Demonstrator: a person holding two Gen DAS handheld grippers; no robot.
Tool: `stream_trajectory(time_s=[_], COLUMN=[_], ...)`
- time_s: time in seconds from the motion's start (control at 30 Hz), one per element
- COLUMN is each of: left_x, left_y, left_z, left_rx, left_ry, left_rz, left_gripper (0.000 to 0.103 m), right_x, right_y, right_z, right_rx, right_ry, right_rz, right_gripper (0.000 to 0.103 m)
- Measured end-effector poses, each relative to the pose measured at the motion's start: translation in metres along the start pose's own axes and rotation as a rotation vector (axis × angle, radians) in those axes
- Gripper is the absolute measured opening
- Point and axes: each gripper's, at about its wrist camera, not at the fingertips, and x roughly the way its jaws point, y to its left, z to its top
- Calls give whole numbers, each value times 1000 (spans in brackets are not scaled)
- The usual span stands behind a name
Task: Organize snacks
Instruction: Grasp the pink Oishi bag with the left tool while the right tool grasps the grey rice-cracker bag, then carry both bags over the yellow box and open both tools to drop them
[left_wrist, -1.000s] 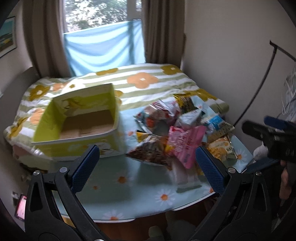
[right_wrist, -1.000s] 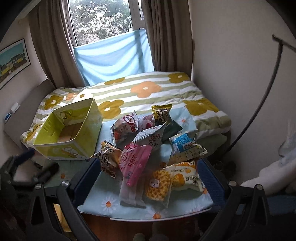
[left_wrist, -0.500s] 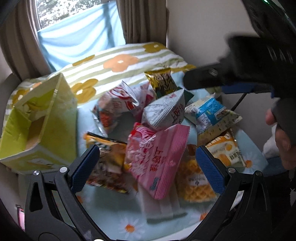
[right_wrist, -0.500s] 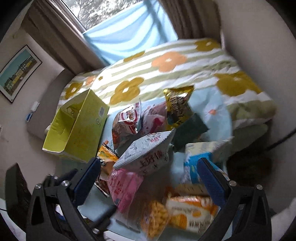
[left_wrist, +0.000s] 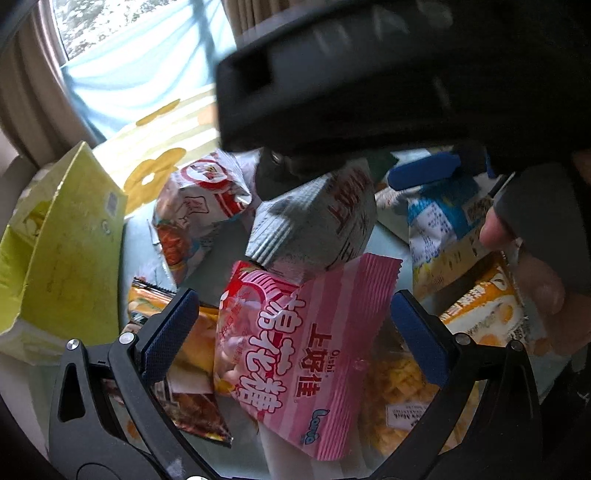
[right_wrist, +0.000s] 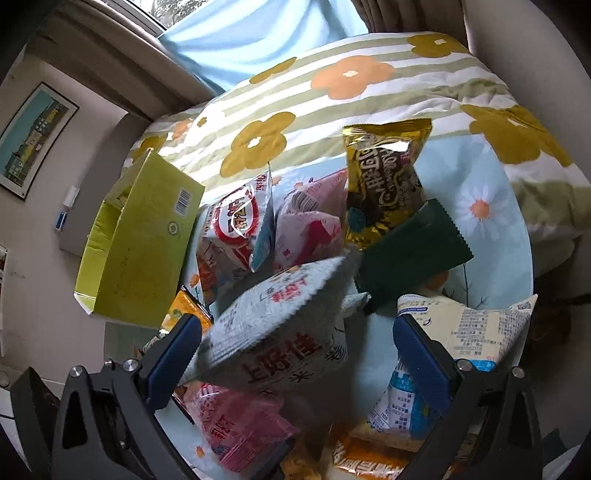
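1. Left wrist view: left hand-held gripper (left_wrist: 291, 332) spread wide, holding nothing, poised over a pink striped snack packet (left_wrist: 310, 354) on top of the pile, likely lined up for pickup.
2. Same view, at 9 o'clock: open yellow-green box (left_wrist: 62, 258) on the table, probably the container meant for the snacks; empty or not, impossible to tell from here.
3. Same view, at 12 o'clock: dark blurred body of the right hand-held gripper (left_wrist: 421, 173) filling the top, one blue pad visible near a grey-white puffed bag (left_wrist: 317, 218); bare fingers (left_wrist: 495, 229) at 3 o'clock.
4. Right wrist view: right hand-held gripper (right_wrist: 295, 343) also spread wide, clamped on nothing, the grey-white puffed bag (right_wrist: 280, 343) lying between its pads, seemingly the next target.
5. Shown here only: gold packet (right_wrist: 384, 177) at 12 o'clock, dark green packet (right_wrist: 413, 251) at 2 o'clock, blue-and-white packet (right_wrist: 461, 339) at 4 o'clock, floral tablecloth on the table (right_wrist: 491, 221), striped flowered bed (right_wrist: 351, 74) beyond.
6. Shown in the left view only: waffle-print packet at 5 o'clock and the person's fingers.
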Motion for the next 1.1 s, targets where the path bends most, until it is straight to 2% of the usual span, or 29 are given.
stream_trajectory(time_s=[0.17,0.23,0.3,0.4,0.57,0.77,0.83,0.87,1.1], left_x=[13,23,32,36,39,19,14,13,4], left_y=[3,8,10,14,20,5,-2,-2,-8], left_z=[-1,-3,-8,-10,-11,-19,-19,-20,-18], left_rx=[-1,8,32,57,73,82,84,89,106], left_ry=[36,64,92,83,76,52,51,51,29], left_rz=[-40,-43,-24,-11,-18,-7,-8,-7,-5], left_gripper=[102,93,80,72,69,68,68,68,67], right_x=[3,7,12,17,16,30,35,37,30], right_y=[3,3,5,7,12,14,13,13,11], right_z=[8,10,10,9,10,6,4,3,2], right_rx=[-34,-41,-62,-94,-144,-153,-150,-161,-164], right_ry=[16,33,46,56,73,102,110,113,77], right_rz=[11,12,-15,-55,-35,-25,-26,-30,-34], right_gripper=[103,103,103,103,103,102,89,88,60])
